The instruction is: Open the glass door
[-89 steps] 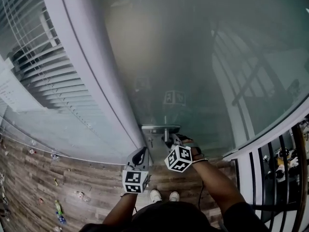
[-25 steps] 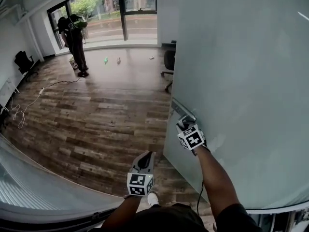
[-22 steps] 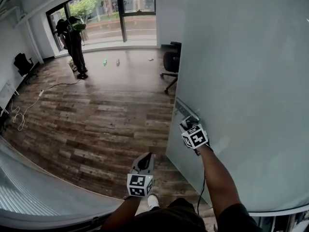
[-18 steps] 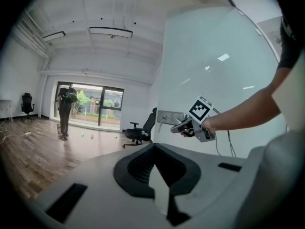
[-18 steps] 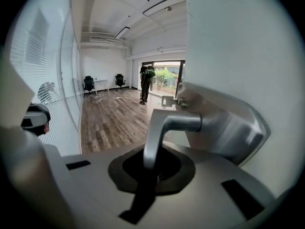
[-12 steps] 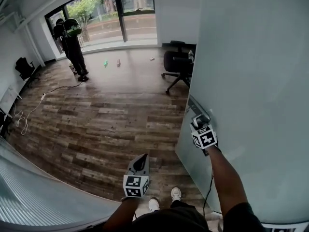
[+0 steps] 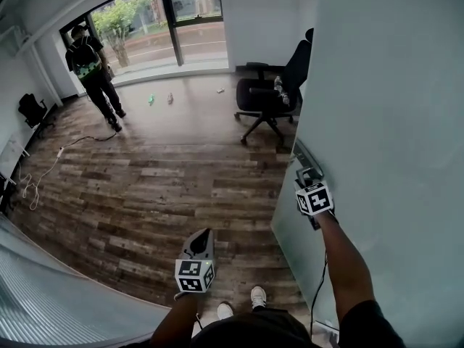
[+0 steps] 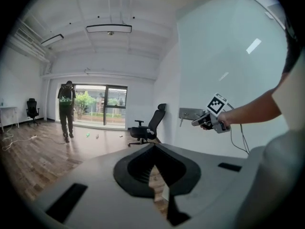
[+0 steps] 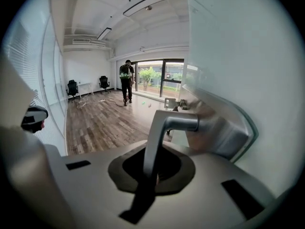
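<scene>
The frosted glass door [image 7: 377,122] stands swung open on the right, its edge facing the room. My right gripper [image 7: 310,187] is shut on the metal lever handle [image 7: 303,167] at the door's edge. In the right gripper view the lever [image 9: 162,125] runs down into the closed jaws of the right gripper [image 9: 151,170], and the handle plate [image 9: 224,132] sits just behind. My left gripper [image 7: 202,235] hangs apart over the wooden floor, shut and holding nothing. The left gripper view shows its closed jaws [image 8: 153,152] low in the frame and the right gripper [image 8: 209,120] at the handle.
A black office chair [image 7: 272,96] stands just beyond the door's edge. A person [image 7: 90,71] stands near the far windows [image 7: 159,24]. A cable [image 7: 43,172] lies on the floor at left. A glass wall with blinds [image 7: 43,296] curves along the lower left.
The door has swung further open to the right with my right gripper on its handle. The office chair has come fully into view. My left gripper drifted slightly left and down.
</scene>
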Motion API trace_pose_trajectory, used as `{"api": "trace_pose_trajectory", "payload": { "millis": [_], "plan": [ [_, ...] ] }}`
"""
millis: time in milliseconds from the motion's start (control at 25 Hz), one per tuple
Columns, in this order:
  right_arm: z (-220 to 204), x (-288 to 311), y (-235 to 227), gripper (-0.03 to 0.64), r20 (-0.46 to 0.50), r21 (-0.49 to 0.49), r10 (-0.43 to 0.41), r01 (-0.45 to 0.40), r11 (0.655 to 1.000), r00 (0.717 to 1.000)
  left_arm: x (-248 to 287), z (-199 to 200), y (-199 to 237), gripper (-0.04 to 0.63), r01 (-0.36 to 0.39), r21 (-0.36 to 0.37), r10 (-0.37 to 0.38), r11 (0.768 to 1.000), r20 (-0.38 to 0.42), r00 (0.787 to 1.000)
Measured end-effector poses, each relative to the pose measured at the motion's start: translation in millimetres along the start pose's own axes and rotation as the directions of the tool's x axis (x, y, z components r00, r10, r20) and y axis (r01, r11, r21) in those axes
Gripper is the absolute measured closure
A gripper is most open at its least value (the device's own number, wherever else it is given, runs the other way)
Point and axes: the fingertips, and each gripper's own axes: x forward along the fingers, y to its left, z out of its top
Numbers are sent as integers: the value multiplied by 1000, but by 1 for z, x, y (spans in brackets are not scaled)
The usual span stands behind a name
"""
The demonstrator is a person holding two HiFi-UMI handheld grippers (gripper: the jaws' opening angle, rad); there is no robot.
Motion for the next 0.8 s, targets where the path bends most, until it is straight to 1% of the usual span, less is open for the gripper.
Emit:
{"api": "trace_pose_trajectory", "payload": {
  "millis": [200, 400, 520, 640, 720, 760, 800],
  "plan": [
    [-9, -2, -36, 603, -5, 30, -48, 48, 998, 999, 13, -6, -15, 592, 22, -1, -22, 1000, -5, 1000],
    [-14, 1, -70, 603, -45, 67, -55, 58, 996, 997, 36, -7, -23, 592, 37, -5, -37, 999, -8, 999],
    [-17, -3, -86, 603, -60, 80, -72, 76, 994, 996, 44, -2, -26, 592, 42, -8, -42, 999, -14, 999],
    [-18, -4, -97, 601, -56, 68, -101, 105, 992, 993, 50, 1, -30, 592, 52, -6, -52, 999, -7, 999],
    [-18, -4, -99, 600, -67, 73, -84, 89, 993, 994, 54, -1, -32, 592, 58, -4, -58, 998, -2, 998],
    [-18, -5, -99, 581, -75, 79, -63, 69, 994, 995, 54, -1, -32, 592, 58, -5, -58, 998, -1, 998],
    [-16, -7, -98, 517, -79, 88, -41, 48, 995, 996, 55, -1, -32, 592, 56, -8, -56, 998, -2, 998]
  ]
}}
